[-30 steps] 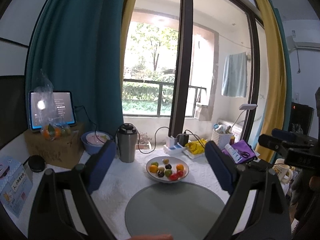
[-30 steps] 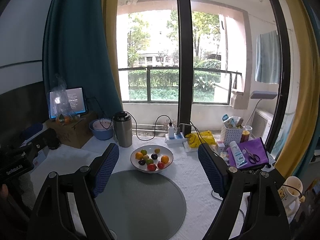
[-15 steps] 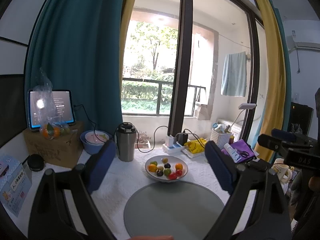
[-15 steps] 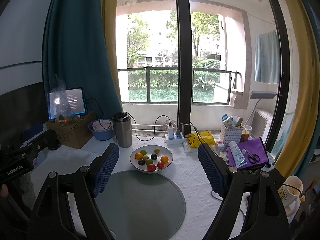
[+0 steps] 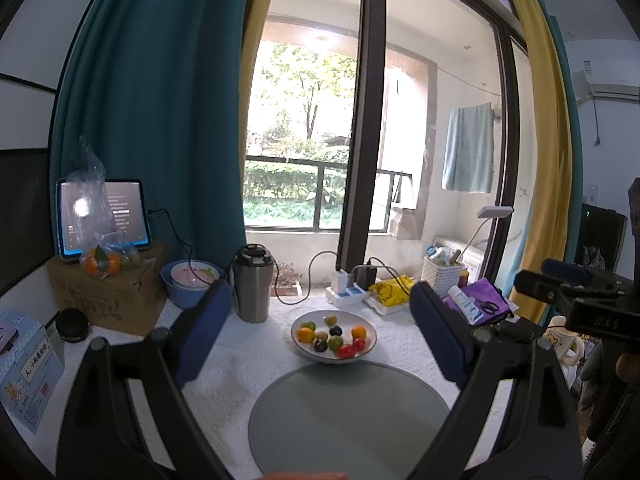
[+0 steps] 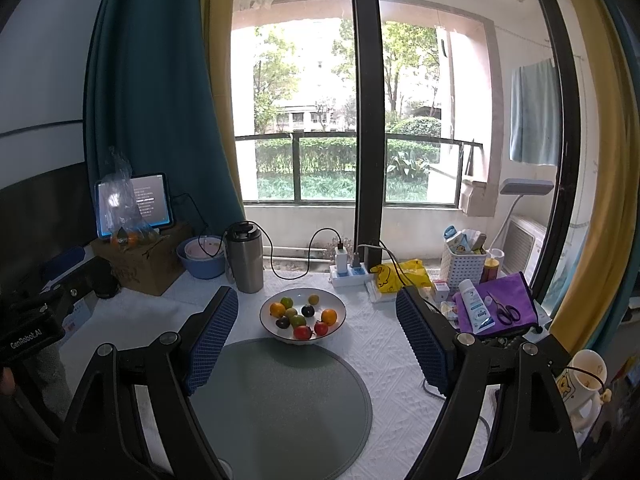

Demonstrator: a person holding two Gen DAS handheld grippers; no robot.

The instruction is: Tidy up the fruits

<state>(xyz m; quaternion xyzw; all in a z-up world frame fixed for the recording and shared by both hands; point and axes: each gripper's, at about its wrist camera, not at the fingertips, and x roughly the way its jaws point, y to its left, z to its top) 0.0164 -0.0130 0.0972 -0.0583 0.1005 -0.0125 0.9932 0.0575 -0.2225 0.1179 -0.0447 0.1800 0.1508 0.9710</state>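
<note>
We hold both tongs, left (image 5: pixel 320 328) and right (image 6: pixel 316 334), wide and empty; they have drifted slightly nearer the shallow white fruit bowl (image 6: pixel 302 334) on the white-clothed surface (image 6: pixel 376 344); approach only.

Daylight enters through the big window (image 6: pixel 352 120) and makes the room evenly bright, but the sky and the building outside are washed out almost to white, and the teal curtain (image 5: pixel 160 120) and the wall beside it stay rather dark. The tablet screen (image 5: pixel 102 214) glows, with a white glare spot on the plastic bag in front of it. Both fisheye views bend the window frames and curtains strongly near the edges, the corners fall to black, and the gripper fingers (image 6: pixel 210 338) close to the lens look a little soft
</note>
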